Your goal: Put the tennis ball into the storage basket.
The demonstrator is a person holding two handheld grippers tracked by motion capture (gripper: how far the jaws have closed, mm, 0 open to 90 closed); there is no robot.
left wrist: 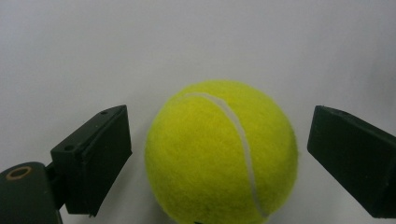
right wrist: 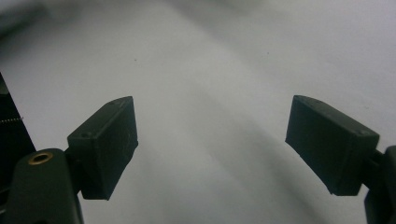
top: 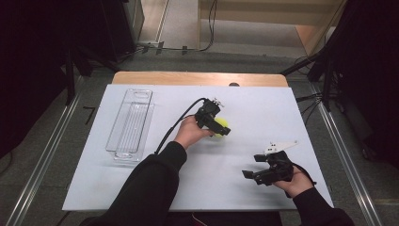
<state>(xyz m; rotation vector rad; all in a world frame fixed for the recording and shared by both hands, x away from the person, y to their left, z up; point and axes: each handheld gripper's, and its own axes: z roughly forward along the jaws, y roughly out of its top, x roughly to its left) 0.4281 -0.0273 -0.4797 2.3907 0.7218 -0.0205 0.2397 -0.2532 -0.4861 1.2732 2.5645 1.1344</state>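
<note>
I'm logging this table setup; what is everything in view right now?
Fuzzy yellow tennis ball: one, yellow, mid-table between the left jaws, gaps either side.
Clear plastic oblong tray: one, transparent, table's left.
White table sheet: one, white, over a wooden table.
Left gripper: one, black, open around the ball.
Right gripper: one, black, open, near right of the sheet.
Person's hands: two, black sleeves, left hand, right hand.

Nothing for you to read here: no word, brand, number or sign shows on anything in front of you. The tennis ball (left wrist: 221, 151) carries just its pale curved seam, and any printing on it can't be made out. The white bench (top: 263, 113) bears no label or marking either.
</note>
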